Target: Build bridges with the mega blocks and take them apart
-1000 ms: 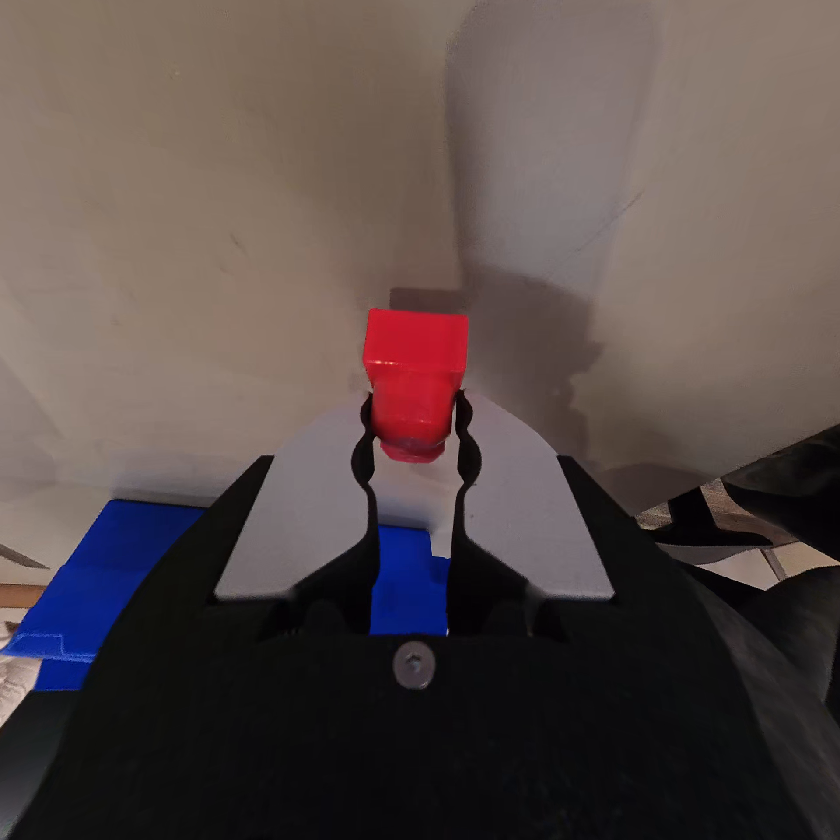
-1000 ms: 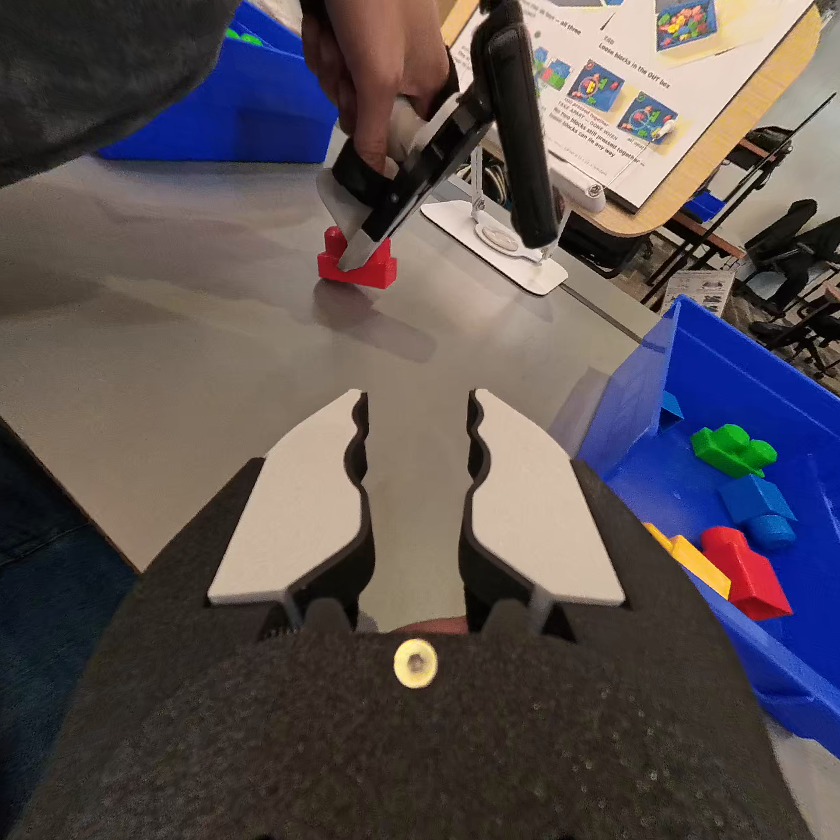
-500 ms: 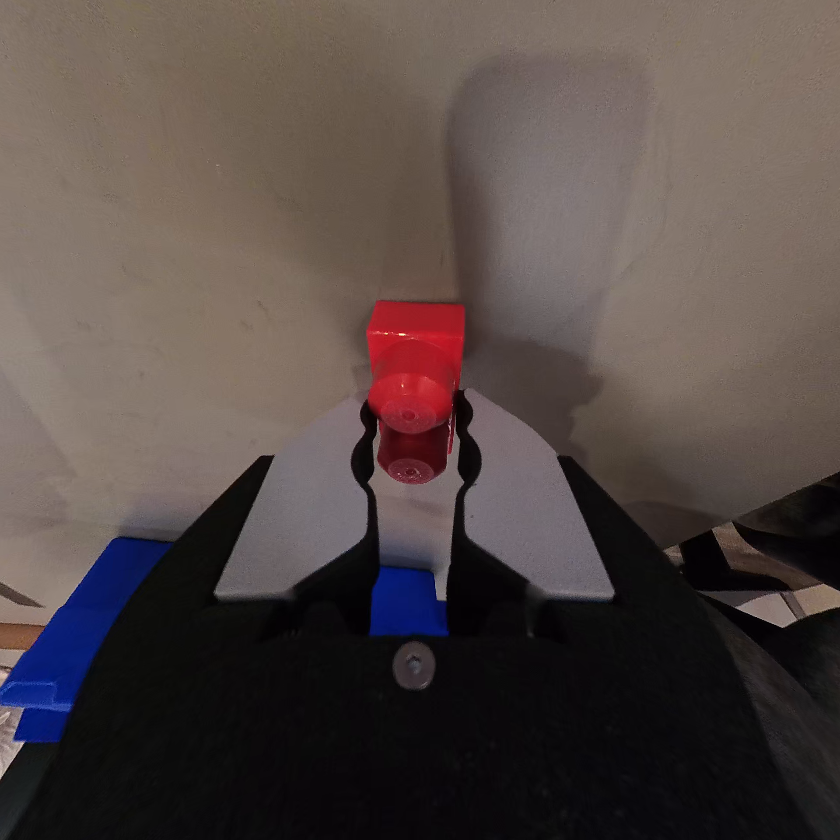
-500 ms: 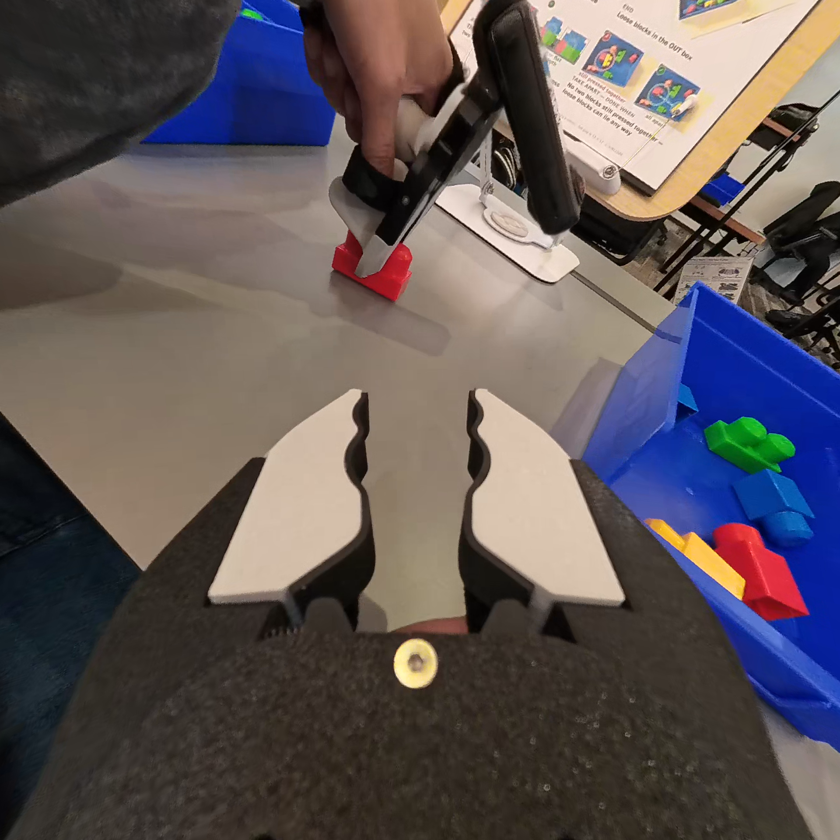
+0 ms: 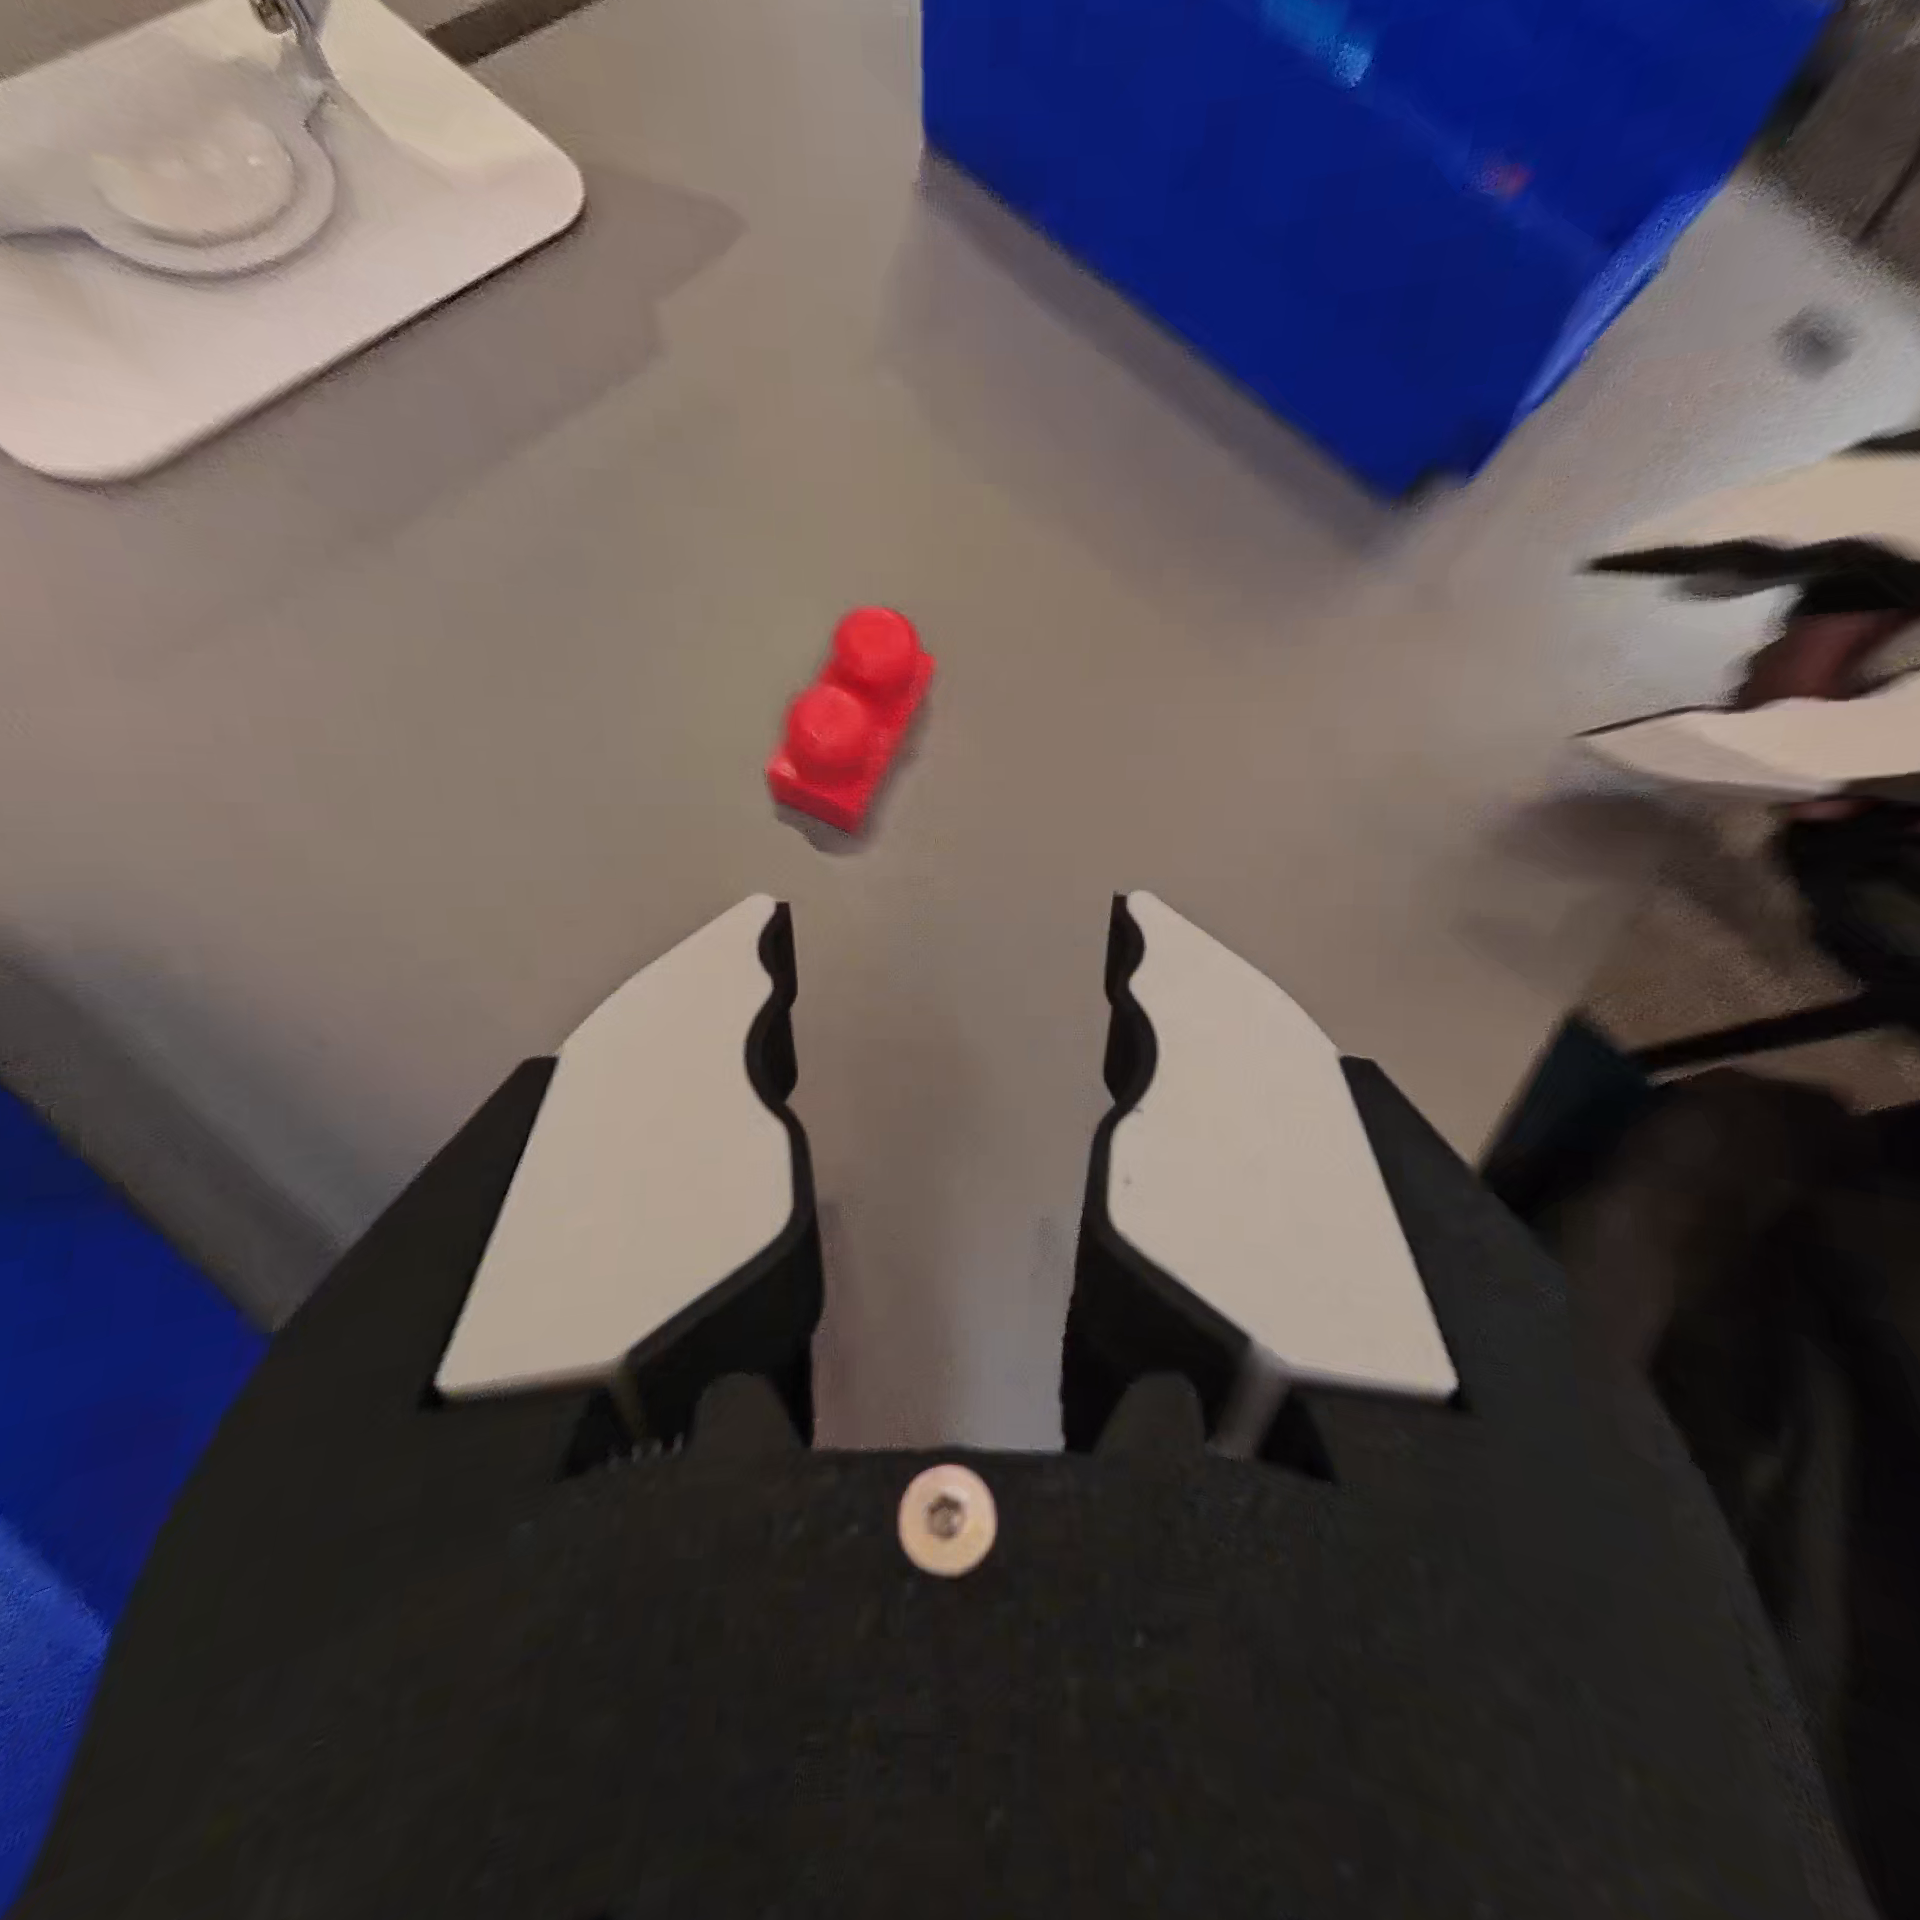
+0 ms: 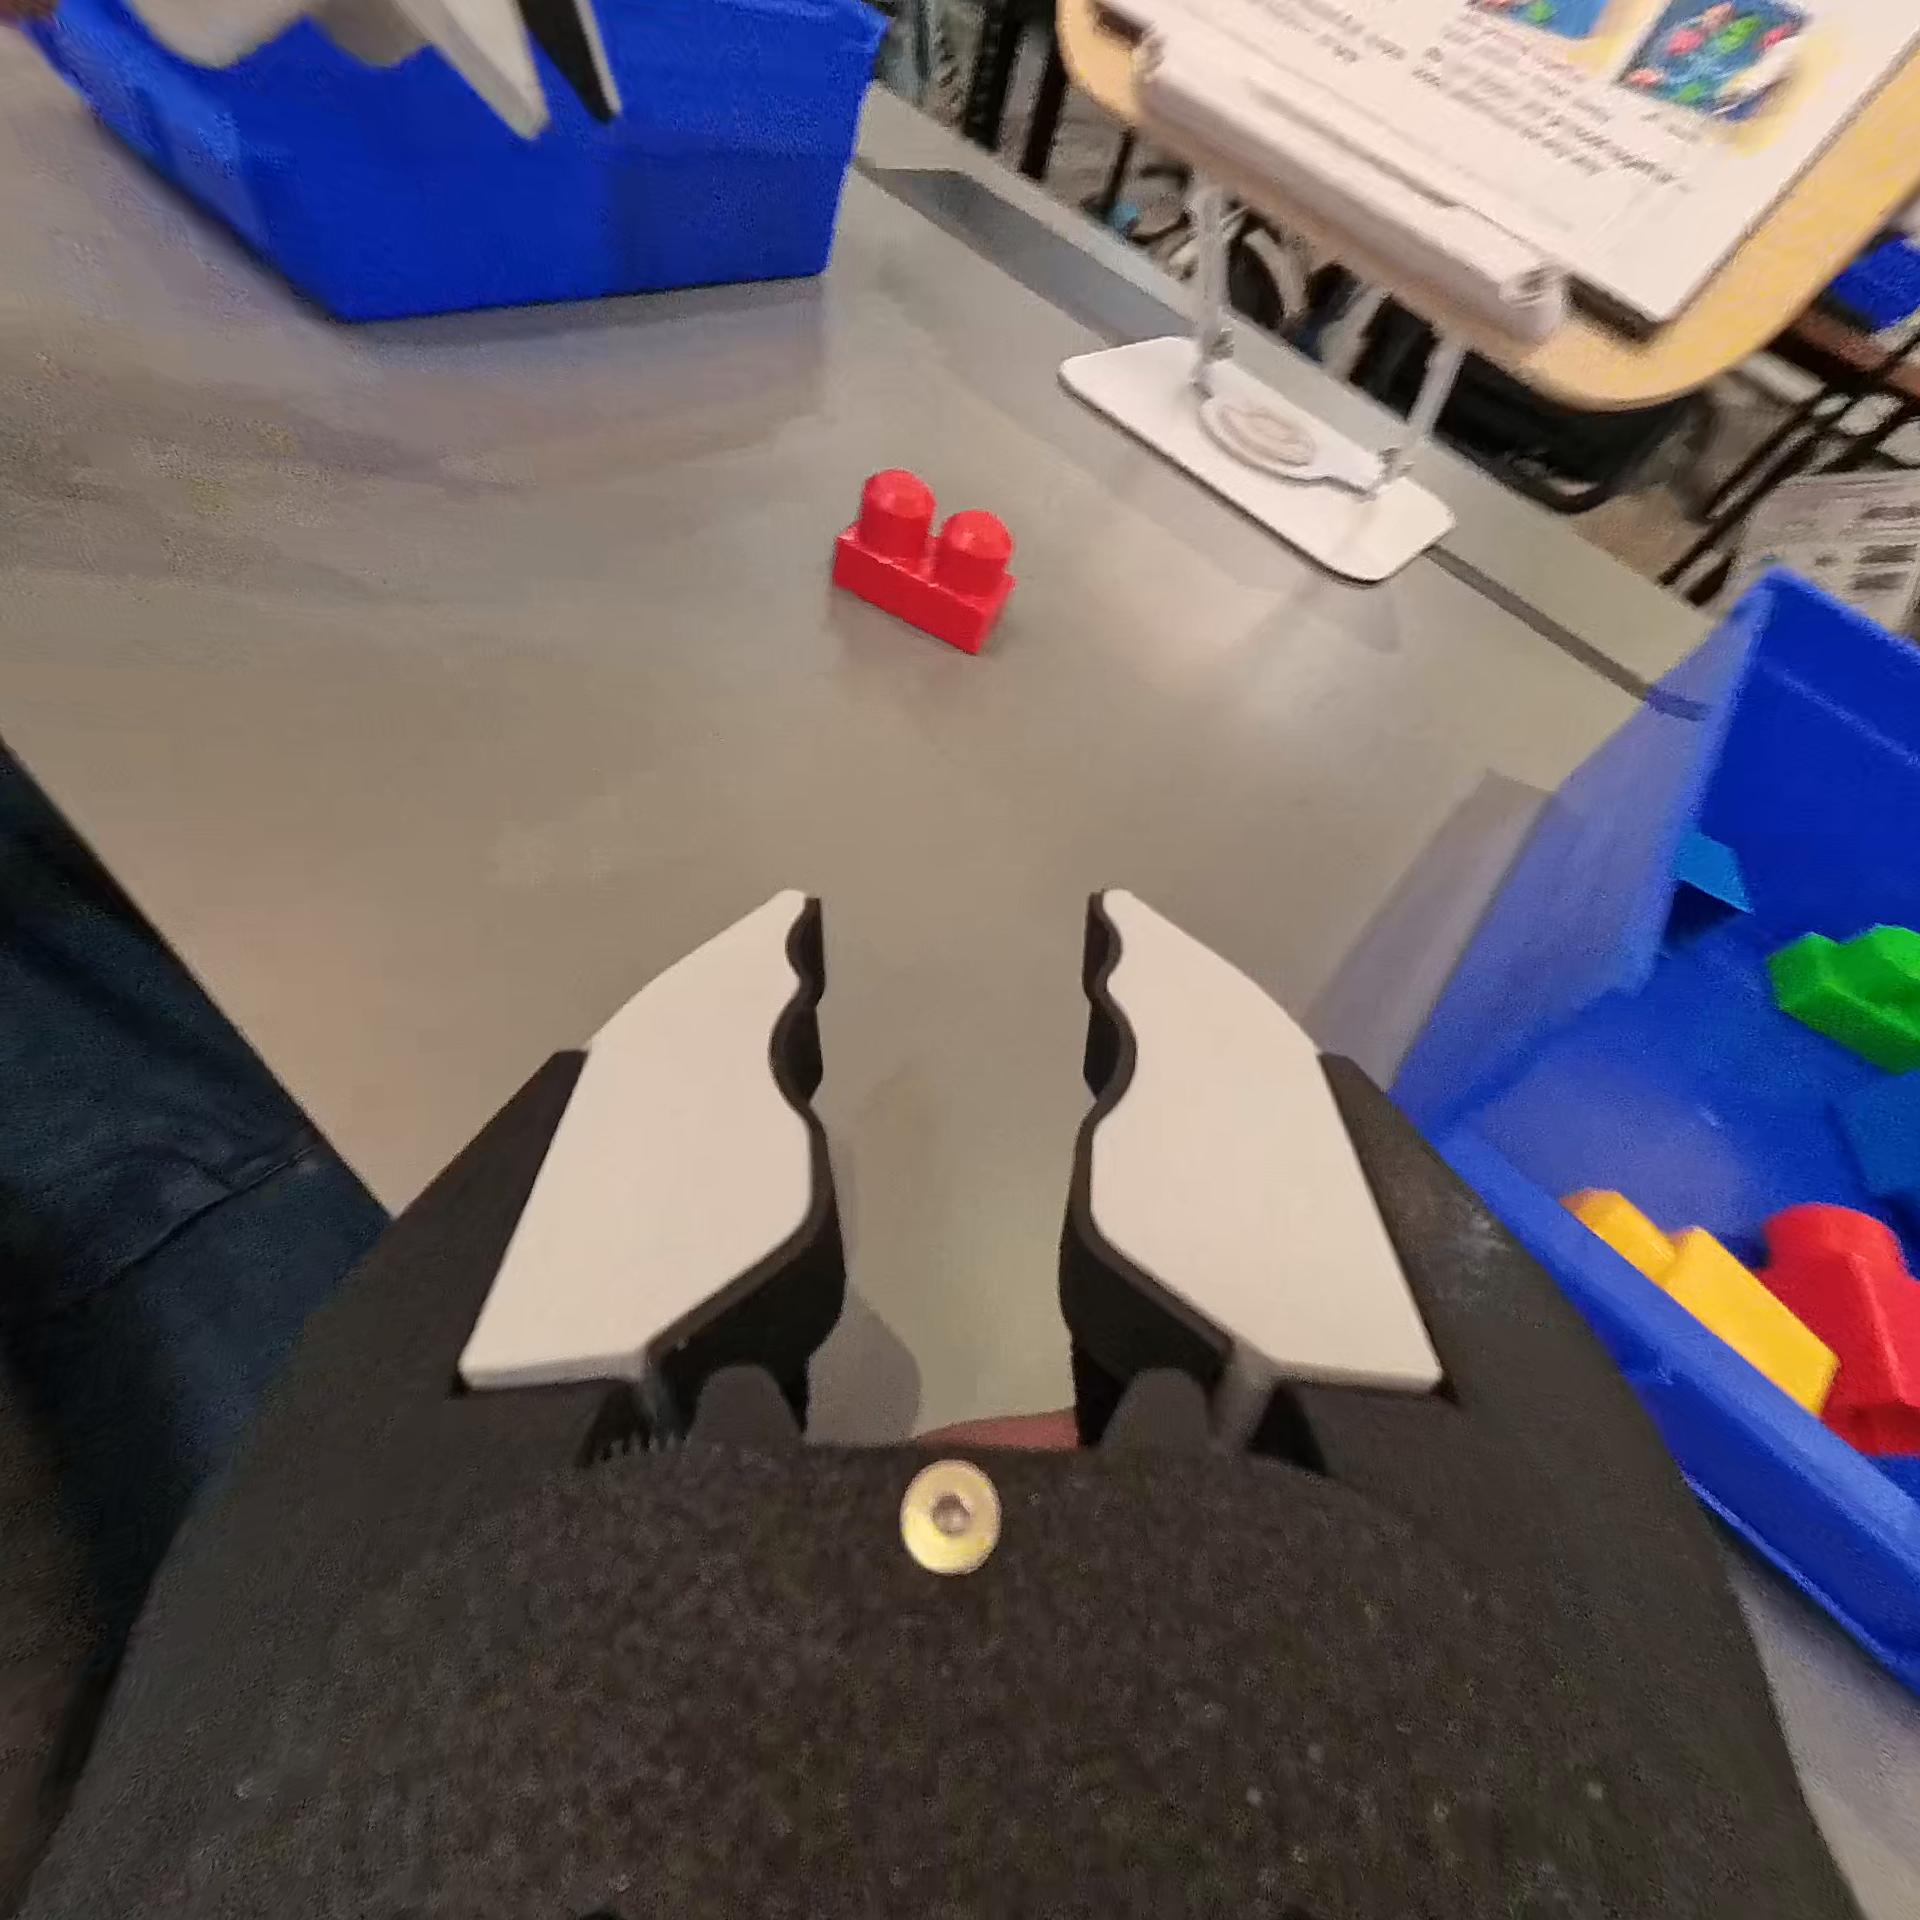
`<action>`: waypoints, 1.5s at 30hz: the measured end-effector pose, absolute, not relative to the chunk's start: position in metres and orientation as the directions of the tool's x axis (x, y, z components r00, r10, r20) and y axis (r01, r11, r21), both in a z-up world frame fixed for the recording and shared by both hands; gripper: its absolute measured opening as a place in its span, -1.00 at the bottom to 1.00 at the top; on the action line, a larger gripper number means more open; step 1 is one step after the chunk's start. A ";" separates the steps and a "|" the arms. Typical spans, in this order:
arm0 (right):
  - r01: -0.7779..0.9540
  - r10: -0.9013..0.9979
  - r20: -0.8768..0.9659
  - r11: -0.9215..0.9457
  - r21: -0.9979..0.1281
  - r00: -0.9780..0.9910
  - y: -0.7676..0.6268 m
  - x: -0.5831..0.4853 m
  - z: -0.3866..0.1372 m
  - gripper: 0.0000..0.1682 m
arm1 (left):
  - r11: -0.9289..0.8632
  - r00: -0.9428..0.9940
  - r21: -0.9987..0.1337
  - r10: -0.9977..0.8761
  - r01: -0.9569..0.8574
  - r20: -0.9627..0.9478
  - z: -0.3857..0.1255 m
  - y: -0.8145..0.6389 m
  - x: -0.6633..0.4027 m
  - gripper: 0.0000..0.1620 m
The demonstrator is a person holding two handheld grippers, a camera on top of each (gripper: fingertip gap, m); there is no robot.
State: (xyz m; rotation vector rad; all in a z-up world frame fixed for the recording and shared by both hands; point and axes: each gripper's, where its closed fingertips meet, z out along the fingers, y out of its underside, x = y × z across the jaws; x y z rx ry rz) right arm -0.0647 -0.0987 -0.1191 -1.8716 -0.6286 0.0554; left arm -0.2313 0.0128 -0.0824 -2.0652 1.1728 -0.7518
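A red two-stud block stands alone on the grey table, studs up. It also shows in the right wrist view. My left gripper is open and empty, raised above the table just short of the block. My right gripper is open and empty over the table, well short of the block. The left gripper's fingers show at the top left of the right wrist view, over a blue bin.
A blue bin at the right holds green, yellow, red and blue blocks. Another blue bin stands at the far left. A white stand base carries a tilted instruction board.
My left gripper let go of the red block on the table, opened wide and pulled up and away. My right gripper opened a little and moved nearer the block.
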 end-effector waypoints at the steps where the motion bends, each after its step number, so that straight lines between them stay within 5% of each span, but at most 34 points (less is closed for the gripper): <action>1: 0.406 0.474 0.246 -0.270 -0.873 0.845 -0.097 -0.069 -0.119 -0.42 | -0.432 0.445 -0.782 -0.867 -0.450 0.223 -0.087 -0.003 -0.240 -0.30; 7: 0.135 0.440 -0.112 -0.493 -0.860 0.891 -0.047 -0.107 -0.100 -0.28 | -0.497 0.570 -0.845 -0.759 -0.197 0.314 -0.127 -0.049 -0.279 -0.31; 14: 0.080 0.208 -0.067 -0.626 -0.775 0.976 0.053 -0.158 -0.153 -0.07 | -0.470 0.517 -0.866 -0.791 -0.171 0.327 -0.130 -0.074 -0.279 -0.31; 24: 0.074 0.100 0.007 -0.677 -0.732 0.995 0.094 -0.152 -0.182 -0.18 | -0.425 0.488 -0.867 -0.833 -0.261 0.261 -0.137 -0.079 -0.277 -0.32; 33: 0.222 0.162 0.174 -0.358 -0.907 0.971 0.033 -0.106 -0.041 -0.18 | -0.443 0.485 -0.861 -0.827 -0.251 0.284 -0.136 -0.074 -0.281 -0.33; 38: 0.208 -0.019 0.231 -0.367 -0.907 0.973 0.004 0.030 0.024 -0.18 | -0.411 0.480 -0.881 -0.837 -0.236 0.262 -0.125 -0.071 -0.283 -0.34; 45: 0.060 0.031 0.056 -0.749 -0.660 0.998 0.042 0.154 -0.094 -0.18 | -0.387 0.472 -0.881 -0.852 -0.273 0.228 -0.131 -0.075 -0.273 -0.34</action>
